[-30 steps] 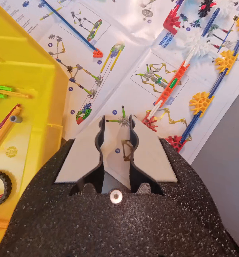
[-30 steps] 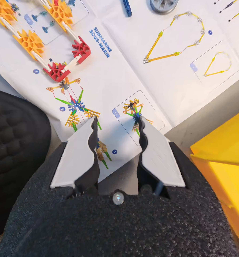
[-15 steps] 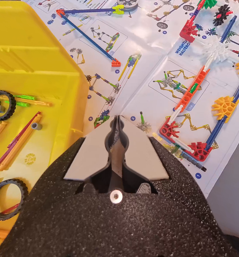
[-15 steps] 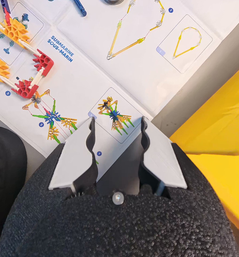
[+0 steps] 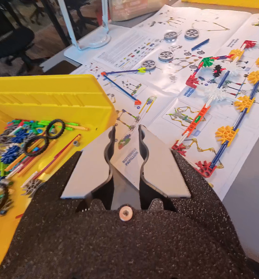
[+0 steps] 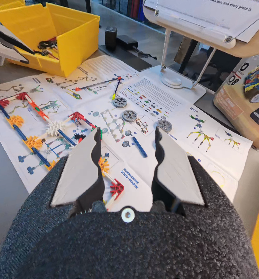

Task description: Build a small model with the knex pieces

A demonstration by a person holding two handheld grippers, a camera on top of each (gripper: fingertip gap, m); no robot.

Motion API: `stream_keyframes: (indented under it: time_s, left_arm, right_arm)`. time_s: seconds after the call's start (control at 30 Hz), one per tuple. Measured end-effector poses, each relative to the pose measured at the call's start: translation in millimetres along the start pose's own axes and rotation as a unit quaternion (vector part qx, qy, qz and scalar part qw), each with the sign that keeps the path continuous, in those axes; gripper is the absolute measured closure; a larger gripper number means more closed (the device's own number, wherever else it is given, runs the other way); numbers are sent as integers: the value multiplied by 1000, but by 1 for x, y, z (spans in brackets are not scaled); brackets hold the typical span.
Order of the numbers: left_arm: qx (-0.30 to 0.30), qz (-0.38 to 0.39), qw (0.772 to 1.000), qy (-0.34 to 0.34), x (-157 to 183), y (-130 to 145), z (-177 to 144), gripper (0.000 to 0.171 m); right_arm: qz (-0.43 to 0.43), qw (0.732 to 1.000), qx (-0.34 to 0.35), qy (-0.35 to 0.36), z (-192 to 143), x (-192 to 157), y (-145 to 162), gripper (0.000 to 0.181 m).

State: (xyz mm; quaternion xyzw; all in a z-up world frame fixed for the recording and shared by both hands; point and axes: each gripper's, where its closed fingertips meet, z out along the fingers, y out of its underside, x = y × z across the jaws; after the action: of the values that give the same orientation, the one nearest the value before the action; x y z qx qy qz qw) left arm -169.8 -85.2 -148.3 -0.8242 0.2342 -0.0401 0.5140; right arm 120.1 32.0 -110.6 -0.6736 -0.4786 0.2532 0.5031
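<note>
We hold our left gripper [image 5: 126, 130] above the near edge of the white printed instruction sheet [image 5: 160, 96], its jaws parted with nothing between them, just beside the yellow plastic bin [image 5: 50, 96] of loose rods, connectors and black rubber tyres [image 5: 55, 128]. Our right gripper [image 6: 127, 129] hangs over the same sheet, jaws spread wide and empty. Ahead of it lie a short blue plastic rod [image 6: 139, 146] and three grey spoked wheels [image 6: 129, 115]; to its left sits the flat frame of blue rods and orange connectors [image 6: 32, 141], joined at a white snowflake connector [image 6: 55, 128]. A cardboard toy box [image 6: 246, 96] stands far right.
</note>
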Motion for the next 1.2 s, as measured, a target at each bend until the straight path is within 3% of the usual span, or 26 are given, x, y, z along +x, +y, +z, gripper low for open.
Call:
stream_keyframes:
  time_s: [0.27,0.43,0.7,0.87,1.2]
  left_arm:
    - [38,-20,996,-77,-30,-4,-16,141]
    - [4,20,992,-123,-38,4,-14,133]
    - [-111,80,975,-177,-47,37,-2,133]
    - [-130,114,969,-179,-42,38,0,145]
    - [-137,136,963,-188,-41,38,0,147]
  right_arm:
    - [-11,1000,26,-12,26,-22,8,126]
    - [-29,999,32,23,19,-10,15,130]
    - [14,999,40,33,16,4,25,134]
    - [7,999,33,36,20,5,26,135]
    - [-20,999,17,47,25,3,29,136]
